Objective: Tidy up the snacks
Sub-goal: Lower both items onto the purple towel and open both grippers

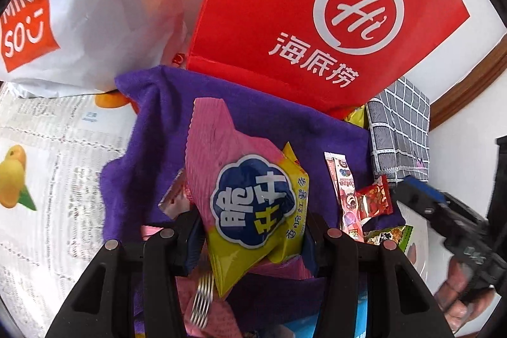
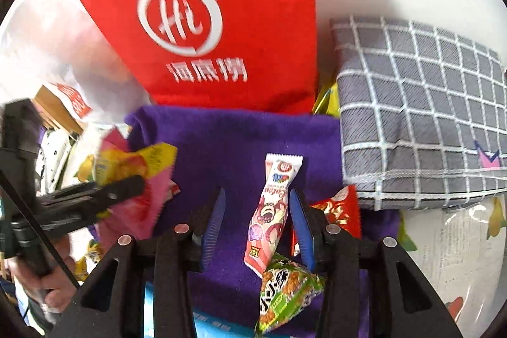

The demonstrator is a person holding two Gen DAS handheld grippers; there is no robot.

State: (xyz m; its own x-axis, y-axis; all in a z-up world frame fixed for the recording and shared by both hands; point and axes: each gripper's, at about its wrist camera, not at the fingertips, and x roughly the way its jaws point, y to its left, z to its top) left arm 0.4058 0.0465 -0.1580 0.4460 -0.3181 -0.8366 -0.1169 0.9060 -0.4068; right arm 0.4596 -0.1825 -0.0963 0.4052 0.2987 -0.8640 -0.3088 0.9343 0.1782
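Observation:
My left gripper [image 1: 253,230] is shut on a pink and yellow snack bag [image 1: 250,195] with a blue cloud logo, held above a purple cloth [image 1: 152,129]. In the right wrist view the same bag [image 2: 139,167] shows at the left, clamped in that gripper. My right gripper [image 2: 258,220] stands open over the cloth. A pink stick packet [image 2: 269,211] lies between its blue pads [image 2: 301,227], free of the left one. A green snack packet [image 2: 285,290] overlaps the stick's near end. A small red packet [image 2: 342,211] lies just right of the gripper.
A red bag with a white logo [image 1: 301,5] stands behind the cloth, with a white shopping bag [image 1: 79,21] to its left. A grey checked fabric pouch [image 2: 427,116] sits at the right. A fruit-printed tablecloth [image 1: 47,163] covers the table.

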